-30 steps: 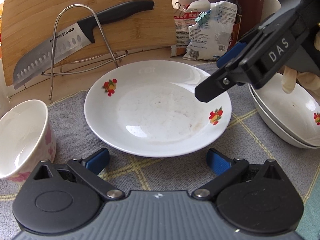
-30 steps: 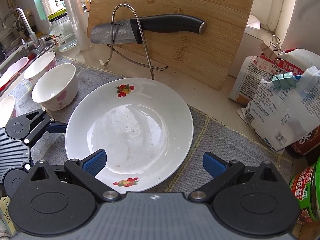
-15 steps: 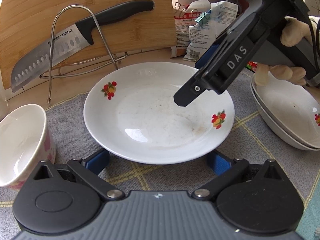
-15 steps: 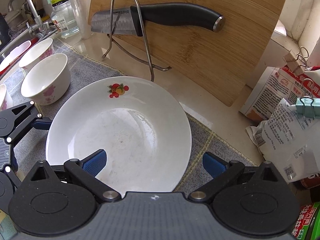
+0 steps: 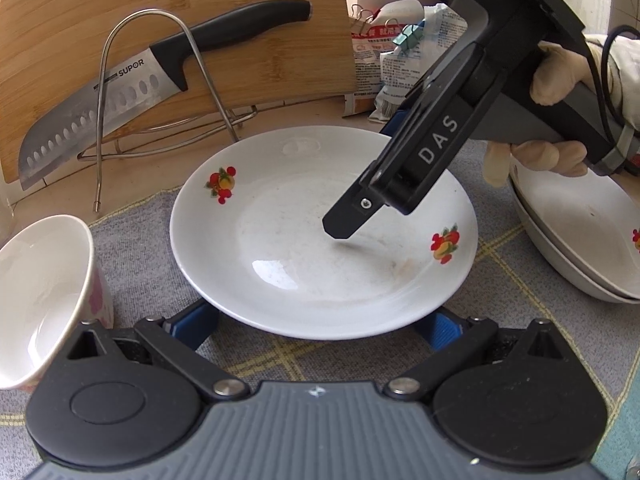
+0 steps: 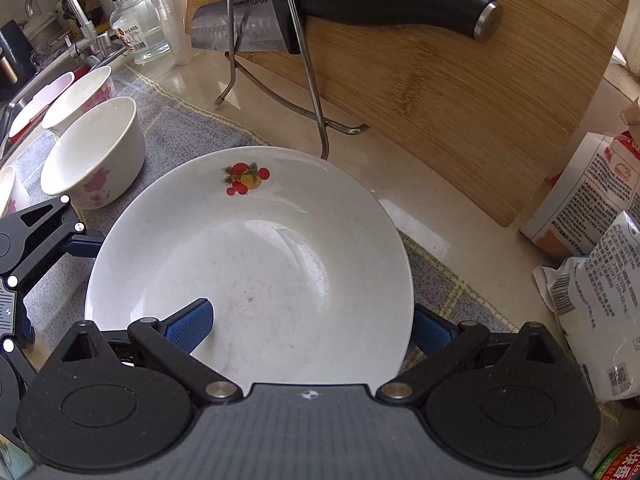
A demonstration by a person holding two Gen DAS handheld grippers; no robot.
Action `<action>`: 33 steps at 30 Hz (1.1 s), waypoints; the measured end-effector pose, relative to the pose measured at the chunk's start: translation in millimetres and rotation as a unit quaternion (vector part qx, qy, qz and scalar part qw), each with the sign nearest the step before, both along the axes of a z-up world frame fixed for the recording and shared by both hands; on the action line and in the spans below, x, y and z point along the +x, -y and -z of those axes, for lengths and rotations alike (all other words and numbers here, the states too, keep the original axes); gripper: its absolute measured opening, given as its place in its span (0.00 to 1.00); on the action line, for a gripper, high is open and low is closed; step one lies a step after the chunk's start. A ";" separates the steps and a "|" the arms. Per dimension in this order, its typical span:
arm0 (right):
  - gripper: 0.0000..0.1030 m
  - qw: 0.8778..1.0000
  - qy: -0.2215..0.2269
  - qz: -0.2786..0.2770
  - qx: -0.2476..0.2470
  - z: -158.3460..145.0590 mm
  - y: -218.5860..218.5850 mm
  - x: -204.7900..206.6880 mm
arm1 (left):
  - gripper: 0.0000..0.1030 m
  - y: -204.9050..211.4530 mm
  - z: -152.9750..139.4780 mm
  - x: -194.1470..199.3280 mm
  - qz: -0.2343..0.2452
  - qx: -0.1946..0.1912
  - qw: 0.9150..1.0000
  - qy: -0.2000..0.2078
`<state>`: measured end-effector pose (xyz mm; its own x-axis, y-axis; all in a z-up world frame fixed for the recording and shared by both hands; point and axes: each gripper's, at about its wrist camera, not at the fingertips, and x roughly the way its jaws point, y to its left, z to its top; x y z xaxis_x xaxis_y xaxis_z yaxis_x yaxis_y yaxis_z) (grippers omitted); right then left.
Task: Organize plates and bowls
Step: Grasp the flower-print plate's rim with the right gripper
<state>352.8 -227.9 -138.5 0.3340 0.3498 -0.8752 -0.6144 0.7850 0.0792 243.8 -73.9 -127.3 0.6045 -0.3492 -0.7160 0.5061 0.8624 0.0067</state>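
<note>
A white plate (image 5: pixel 288 256) with fruit decals lies on the grey cloth (image 5: pixel 132 240). My left gripper (image 5: pixel 318 324) is open, and the plate's near rim hangs over the gap between its blue pads. My right gripper (image 6: pixel 308 330) is open too and straddles the plate (image 6: pixel 256 256): its left pad (image 6: pixel 188 326) is over the plate's inside, its right pad (image 6: pixel 430 334) outside the rim. In the left wrist view that finger (image 5: pixel 348 220) hovers just above the plate's middle. A pink-flowered bowl (image 5: pixel 40 300) leans at the left. Stacked plates (image 5: pixel 580 248) sit at the right.
A Supor knife (image 5: pixel 120 88) rests on a wire rack (image 5: pixel 192 60) against a bamboo cutting board (image 6: pixel 460 92). Two more flowered bowls (image 6: pixel 92 152) stand by the sink and faucet (image 6: pixel 72 12). Clipped food bags (image 6: pixel 592 280) crowd the right. A gloved hand (image 5: pixel 556 80) holds the right gripper.
My right gripper has come down and leftward over the plate, so one finger now reaches its middle. My left gripper has edged forward under the near rim.
</note>
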 end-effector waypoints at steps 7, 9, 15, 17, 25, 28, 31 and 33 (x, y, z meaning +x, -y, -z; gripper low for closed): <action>1.00 1.000 -0.002 -0.009 0.014 -1.1 -0.1 7.0 | 1.00 -0.2 -0.8 -1.2 0.002 0.001 1.000 -0.001; 0.99 1.000 -0.001 -0.010 0.017 -2.1 0.0 8.9 | 1.00 -0.1 -0.9 -1.2 0.003 0.001 1.000 -0.001; 0.97 0.999 -0.006 -0.016 0.028 -2.8 -2.1 12.6 | 1.00 0.3 -1.5 -1.4 0.002 0.002 1.000 -0.002; 0.96 0.999 -0.007 -0.017 0.030 -3.2 -2.5 13.9 | 1.00 0.4 -1.7 -1.4 0.003 0.002 1.000 -0.002; 0.93 0.999 -0.014 -0.016 0.042 -4.6 0.0 20.2 | 1.00 2.9 -4.5 -4.6 0.005 0.013 1.000 0.004; 0.93 0.999 -0.013 -0.015 0.042 -4.7 -1.2 22.4 | 1.00 2.1 -4.8 -4.9 0.006 0.011 1.000 0.002; 0.93 0.999 -0.012 -0.018 0.039 -3.9 -4.8 23.9 | 1.00 1.7 -5.1 -6.4 0.007 0.012 1.000 0.006; 0.93 0.999 -0.011 -0.022 0.036 -3.7 -5.9 24.1 | 1.00 1.0 -4.9 -6.8 0.007 0.010 1.000 0.005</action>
